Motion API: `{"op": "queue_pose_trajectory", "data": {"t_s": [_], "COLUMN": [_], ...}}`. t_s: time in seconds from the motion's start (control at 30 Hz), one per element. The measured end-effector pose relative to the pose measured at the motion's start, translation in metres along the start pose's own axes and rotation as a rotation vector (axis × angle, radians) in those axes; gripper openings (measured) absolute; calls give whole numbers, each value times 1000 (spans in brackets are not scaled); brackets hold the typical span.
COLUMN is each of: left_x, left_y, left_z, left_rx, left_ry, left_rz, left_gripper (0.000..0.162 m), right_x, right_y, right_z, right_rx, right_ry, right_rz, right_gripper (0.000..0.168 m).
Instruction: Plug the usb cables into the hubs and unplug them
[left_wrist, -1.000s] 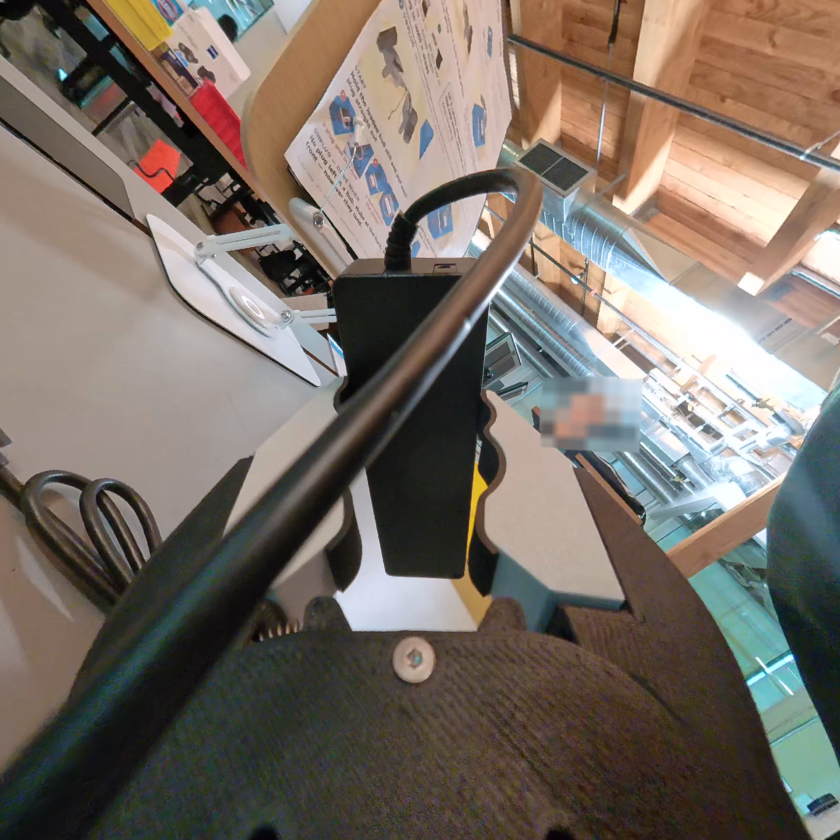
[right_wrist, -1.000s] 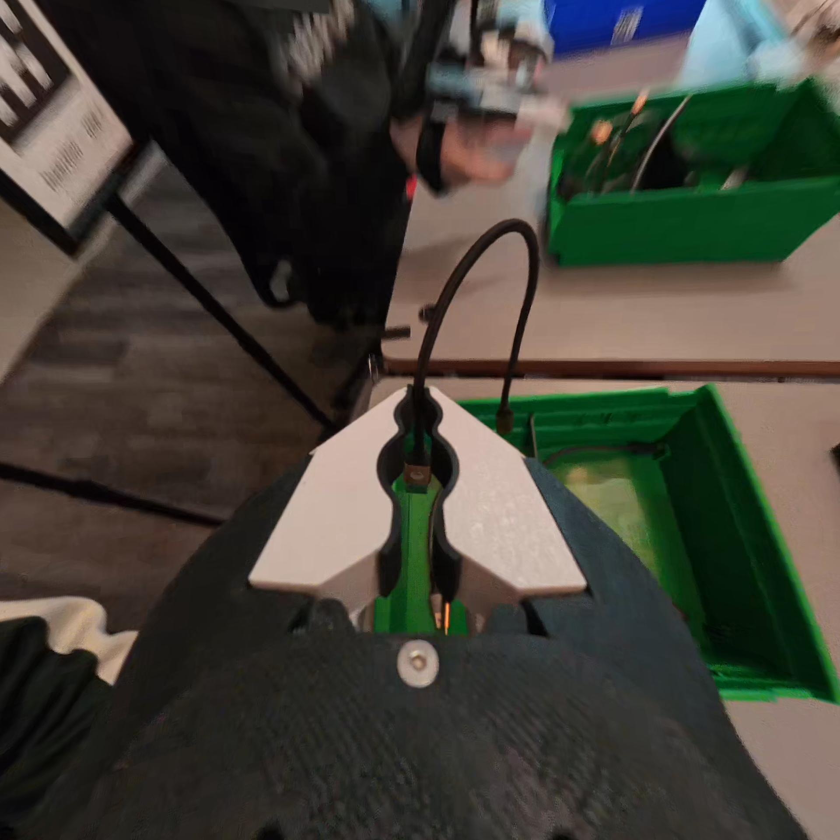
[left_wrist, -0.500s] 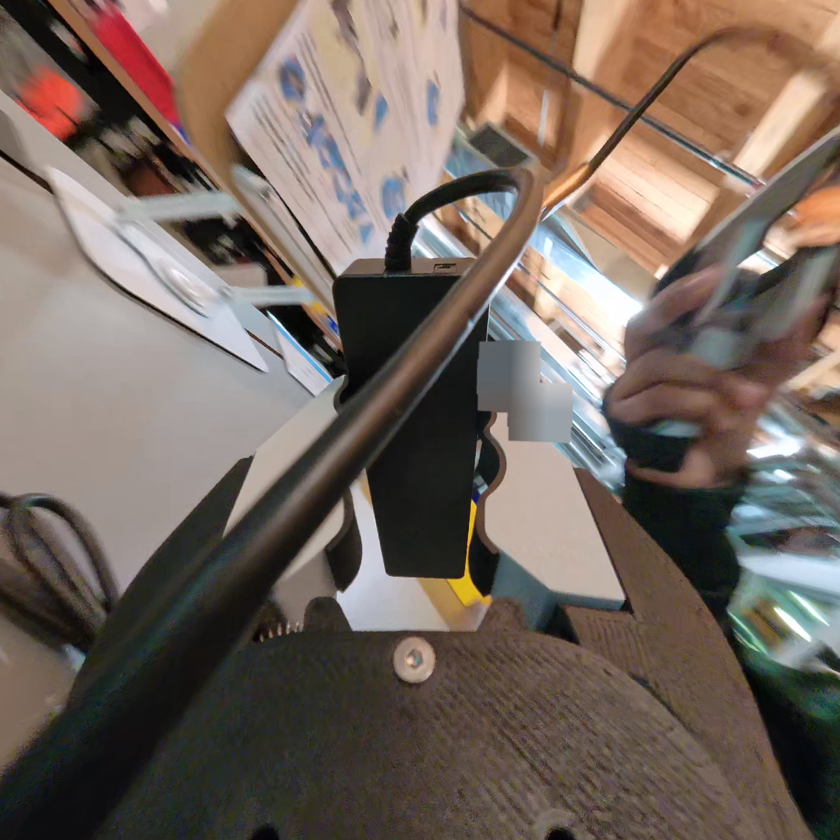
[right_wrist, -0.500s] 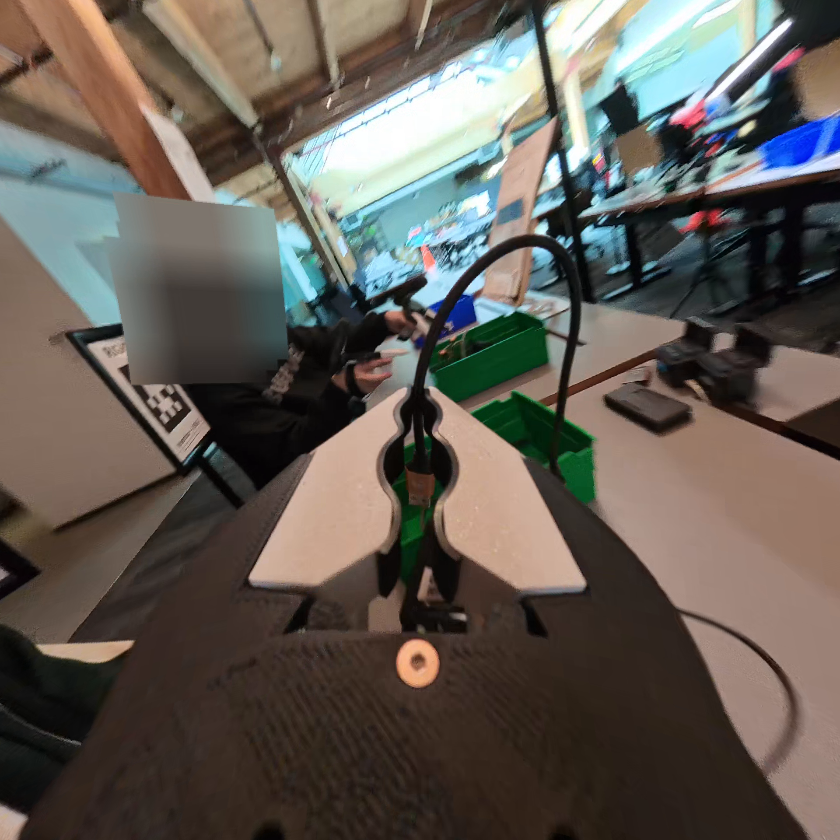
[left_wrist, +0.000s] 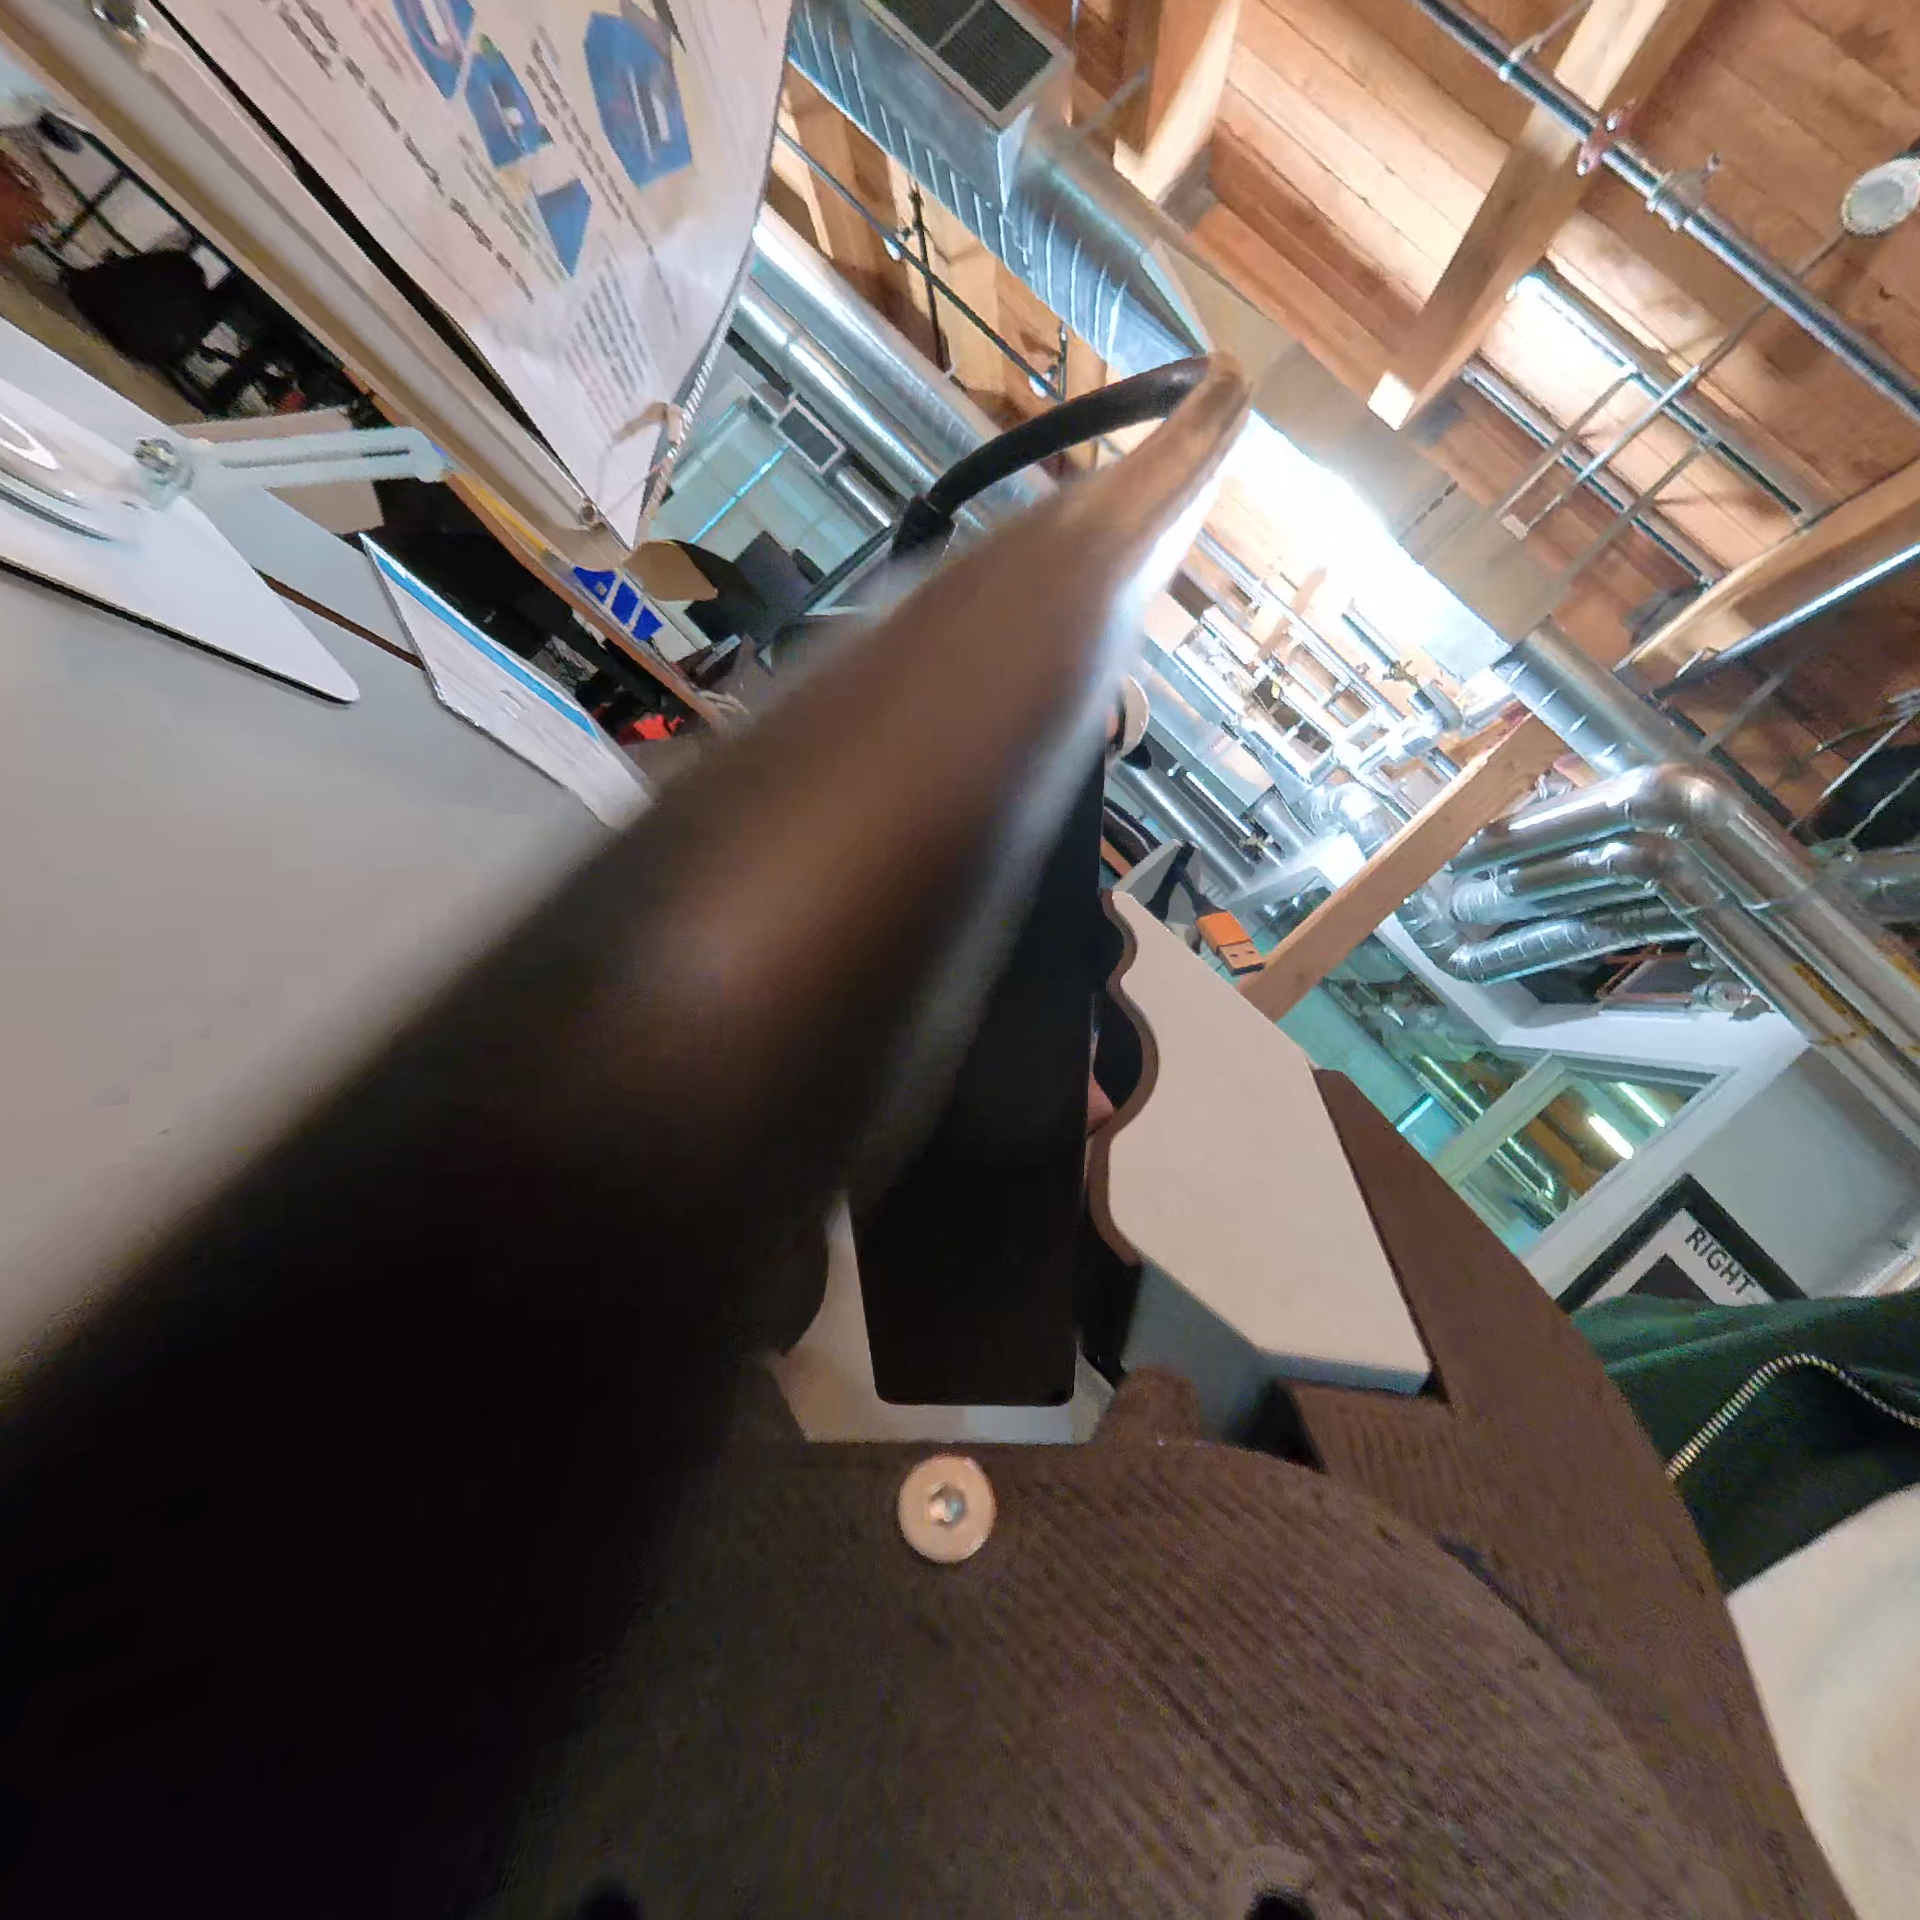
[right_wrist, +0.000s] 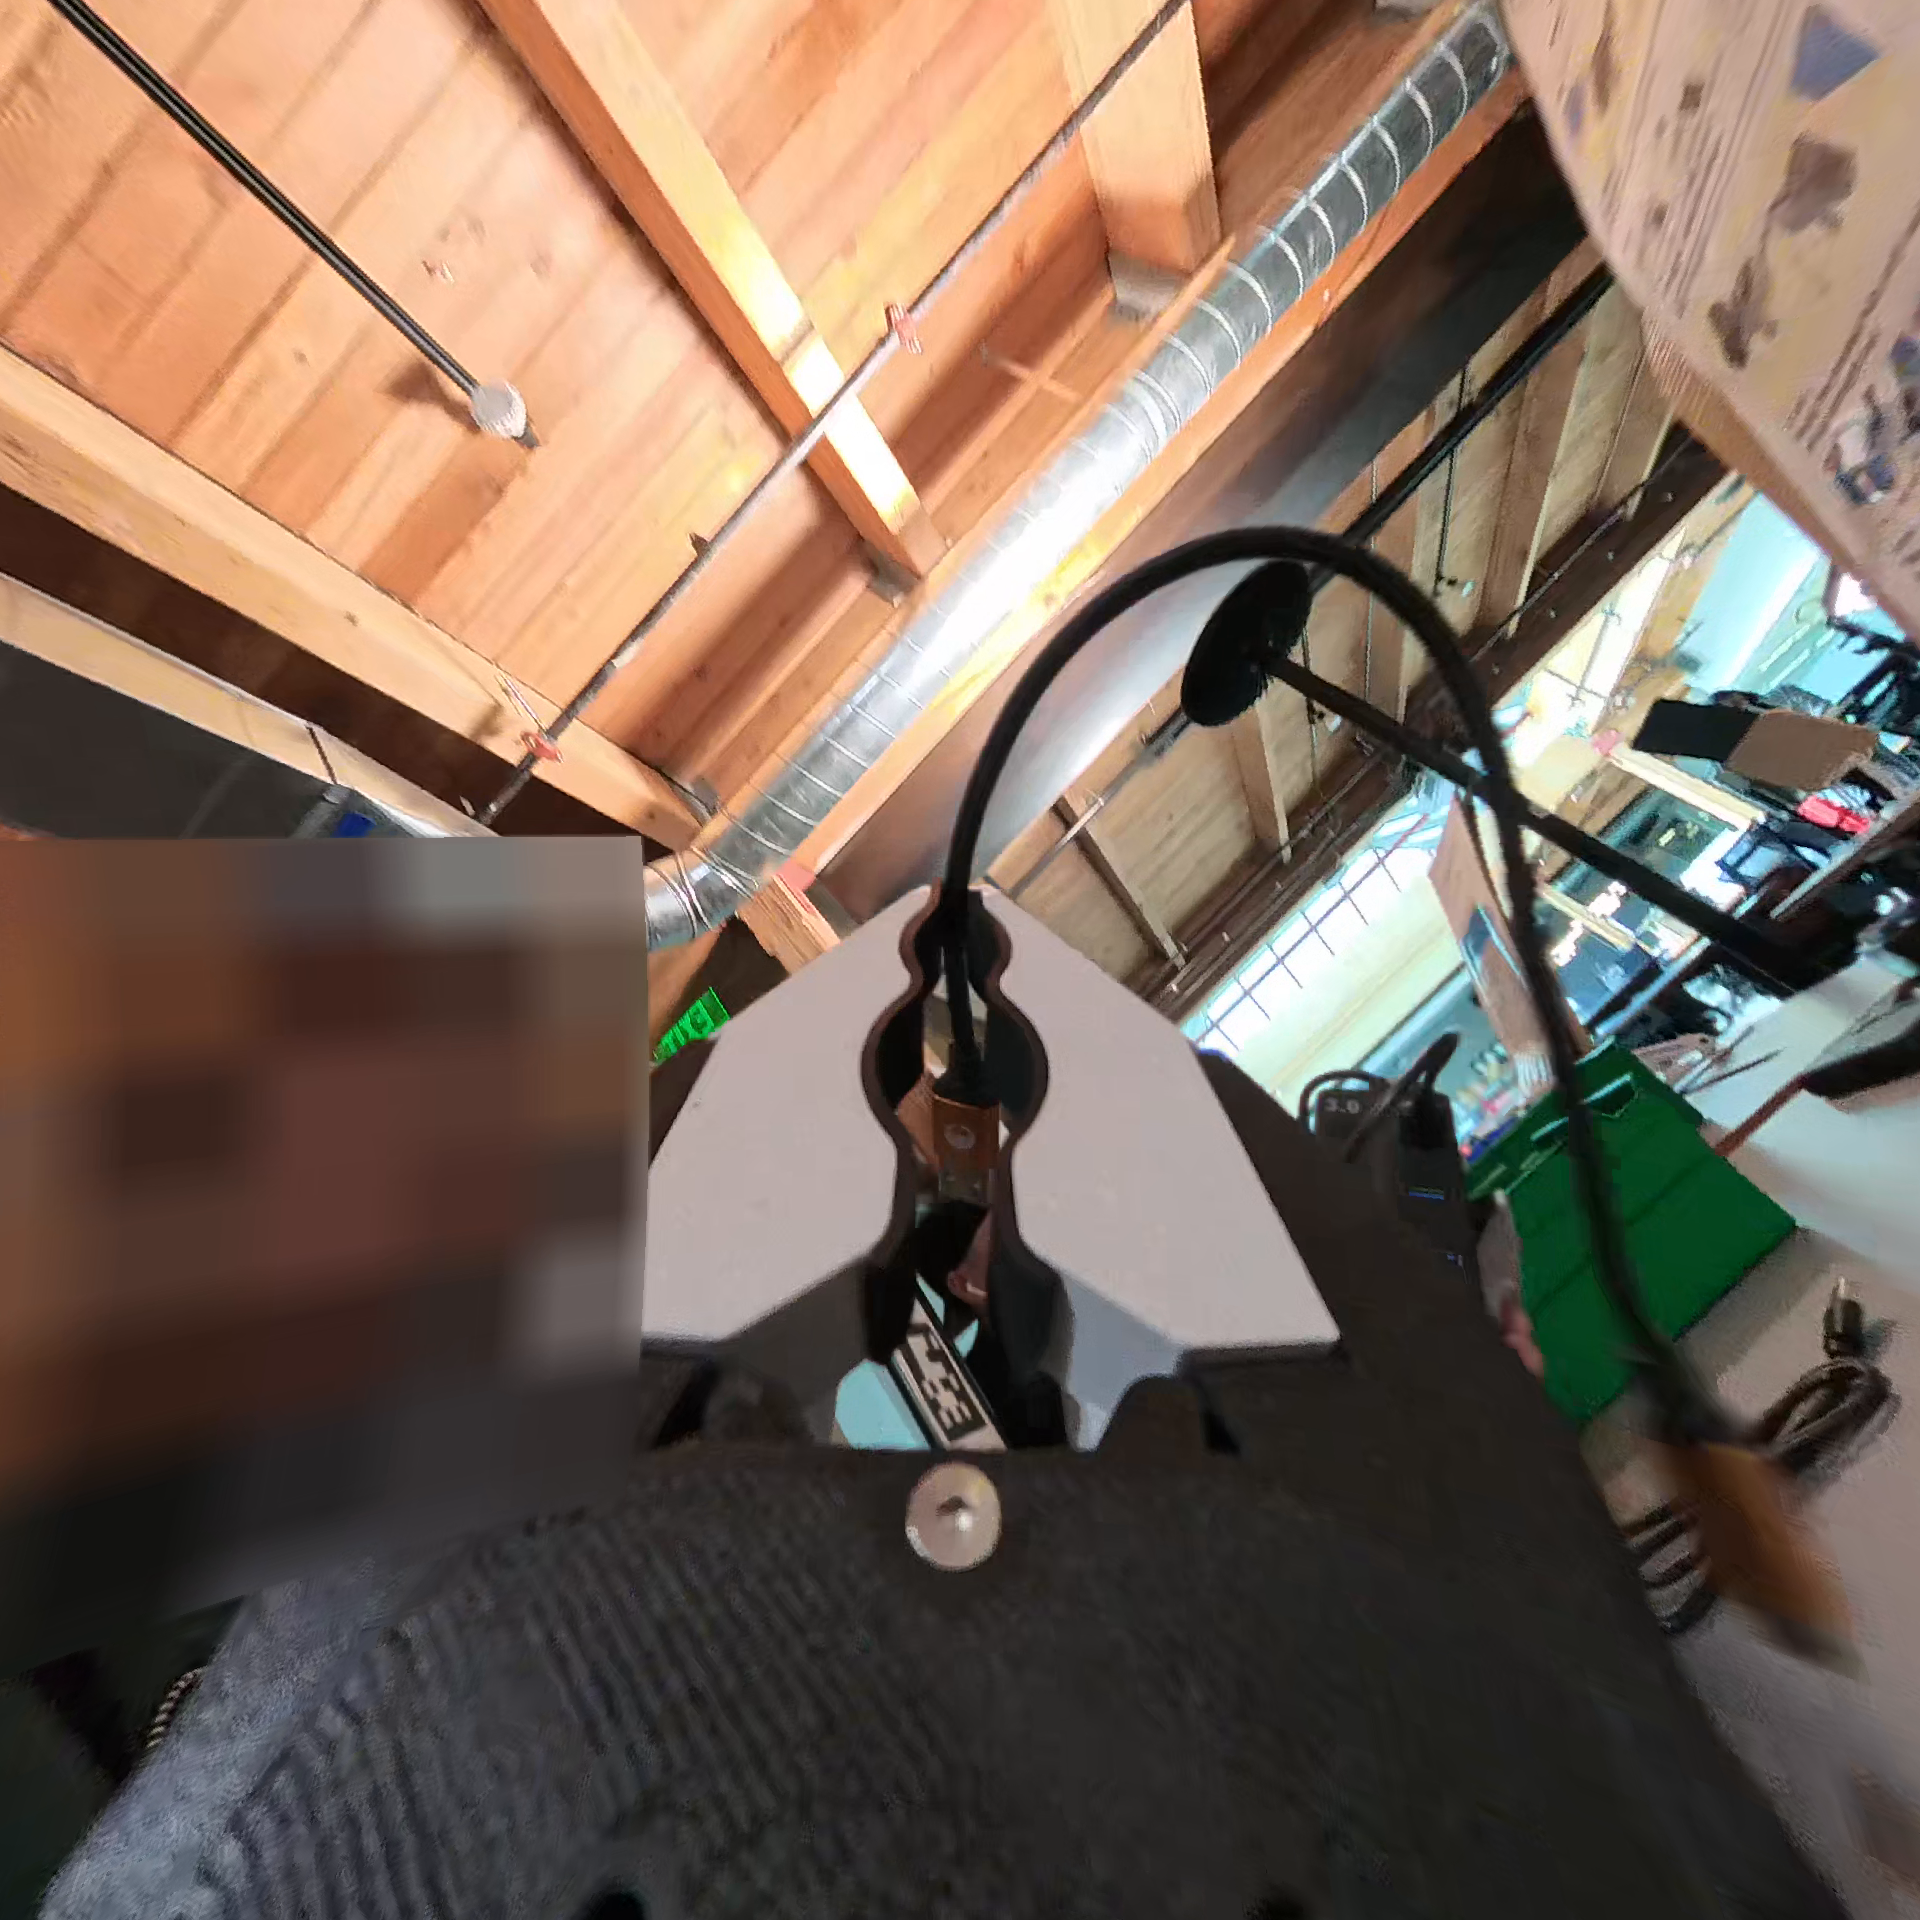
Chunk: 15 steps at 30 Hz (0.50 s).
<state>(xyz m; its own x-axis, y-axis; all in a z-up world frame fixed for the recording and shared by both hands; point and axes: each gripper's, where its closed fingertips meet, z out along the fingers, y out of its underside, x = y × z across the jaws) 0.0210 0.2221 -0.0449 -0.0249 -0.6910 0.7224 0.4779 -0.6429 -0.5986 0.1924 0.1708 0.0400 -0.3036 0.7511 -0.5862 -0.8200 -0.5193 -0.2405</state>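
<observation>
My left gripper (left_wrist: 1039, 935) is shut on a black USB hub (left_wrist: 987, 1195), which stands up between its fingers. The hub's thick black cable (left_wrist: 727, 987) loops back close to the lens and hides the left finger. My right gripper (right_wrist: 954, 914) is shut on a thin black USB cable (right_wrist: 1039, 665) just behind its orange plug (right_wrist: 961, 1132). The cable arcs up and right, and its other orange end (right_wrist: 1756, 1527) hangs blurred. An orange plug (left_wrist: 1231, 945) shows just right of my left gripper. The hub also shows in the right wrist view (right_wrist: 1429, 1153).
Both views point up at wooden beams and metal ducts. A grey table (left_wrist: 208, 883) with a white stand base (left_wrist: 156, 592) lies to the left. A green bin (right_wrist: 1621, 1216) and coiled cables (right_wrist: 1829, 1392) sit on the table at right. A green sleeve (left_wrist: 1766, 1382) is near.
Both grippers have swung upward toward each other. The right view went from the green bin and table to the ceiling. The hub's cable now lies much closer to the left lens.
</observation>
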Motion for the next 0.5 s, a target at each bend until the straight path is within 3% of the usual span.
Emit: {"op": "queue_pose_trajectory", "data": {"t_s": [0.03, 0.17, 0.27, 0.3, 0.5], "left_x": [1, 4, 7, 9, 17], "left_y": [2, 10, 10, 9, 0], "left_z": [2, 5, 3, 2, -5], "left_rx": [-8, -41, -39, -37, -4], "left_ry": [4, 15, 39, 50, 132], "left_rz": [5, 4, -16, -24, -89], "left_gripper": [51, 51, 105, 57, 57], "right_x": [-1, 3, 7, 9, 18], "right_y": [-4, -13, -10, -9, 15], "right_z": [-4, -12, -13, -13, -4], "right_rx": [16, 48, 46, 42, -49], "right_ry": [-5, -3, 6, 9, 39], "right_rz": [1, 9, 9, 7, -19], "right_gripper": [2, 2, 2, 2, 3]}}
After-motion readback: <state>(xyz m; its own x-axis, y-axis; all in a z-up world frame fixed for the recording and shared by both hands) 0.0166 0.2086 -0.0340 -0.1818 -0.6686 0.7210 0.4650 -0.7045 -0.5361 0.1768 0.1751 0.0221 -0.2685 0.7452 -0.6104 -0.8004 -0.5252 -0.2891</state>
